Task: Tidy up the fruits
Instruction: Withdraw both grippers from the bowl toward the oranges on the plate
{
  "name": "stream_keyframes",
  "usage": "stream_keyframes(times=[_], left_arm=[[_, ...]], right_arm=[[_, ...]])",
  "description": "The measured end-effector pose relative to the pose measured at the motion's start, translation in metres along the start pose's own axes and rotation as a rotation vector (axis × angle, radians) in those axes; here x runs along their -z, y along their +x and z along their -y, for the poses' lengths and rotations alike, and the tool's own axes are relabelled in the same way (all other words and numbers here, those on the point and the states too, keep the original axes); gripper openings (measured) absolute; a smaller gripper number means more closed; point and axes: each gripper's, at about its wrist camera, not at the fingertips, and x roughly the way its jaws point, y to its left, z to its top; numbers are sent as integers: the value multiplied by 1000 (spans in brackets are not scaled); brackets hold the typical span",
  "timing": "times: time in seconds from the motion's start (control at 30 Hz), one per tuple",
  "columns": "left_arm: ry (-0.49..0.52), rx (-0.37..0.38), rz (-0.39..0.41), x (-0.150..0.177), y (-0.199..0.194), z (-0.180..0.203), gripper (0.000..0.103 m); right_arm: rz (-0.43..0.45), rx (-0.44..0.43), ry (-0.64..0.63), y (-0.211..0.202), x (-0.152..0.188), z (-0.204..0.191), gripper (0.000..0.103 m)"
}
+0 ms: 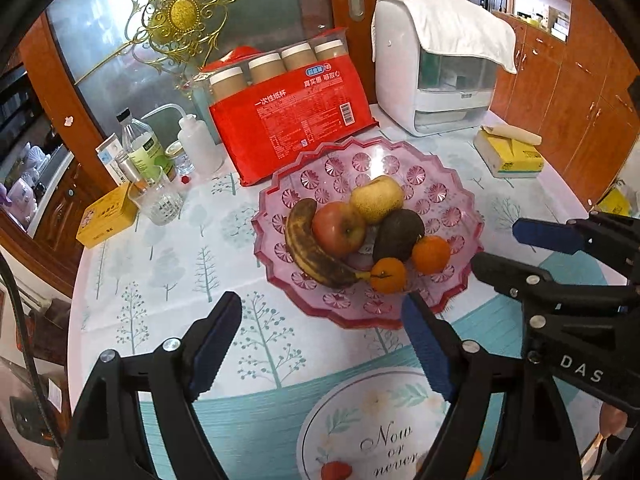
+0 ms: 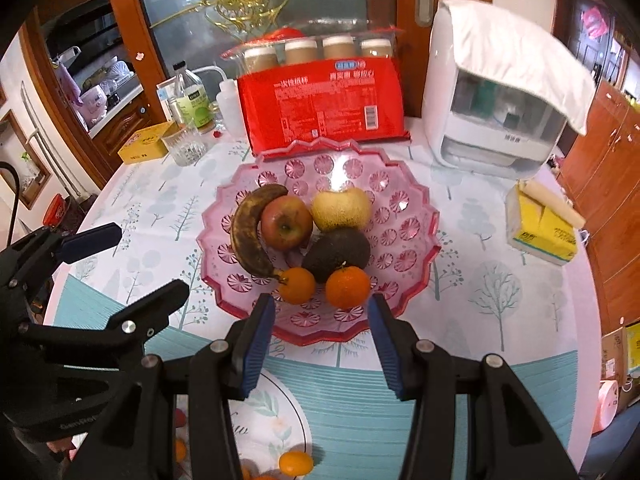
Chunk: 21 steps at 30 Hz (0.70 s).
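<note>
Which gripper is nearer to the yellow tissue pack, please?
Right. The right gripper hangs at the pink bowl's near rim, on the side of the yellow tissue pack; the left gripper sits farther away on its other side.

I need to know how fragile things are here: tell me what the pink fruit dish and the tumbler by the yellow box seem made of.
Pink fruit dish: translucent and glossy with moulded starburst facets and a scalloped rim; probably pressed plastic, possibly glass. Tumbler: clear, colourless, with a cut diamond pattern low on its wall; it looks like glass.
</note>
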Motion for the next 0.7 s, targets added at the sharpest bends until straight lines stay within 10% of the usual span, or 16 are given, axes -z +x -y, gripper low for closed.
stream_keyframes(times=[0.7], left_arm=[[-12, 41, 69, 55, -79, -23, 86]], right_arm=[[102, 36, 7, -80, 46, -47, 49]])
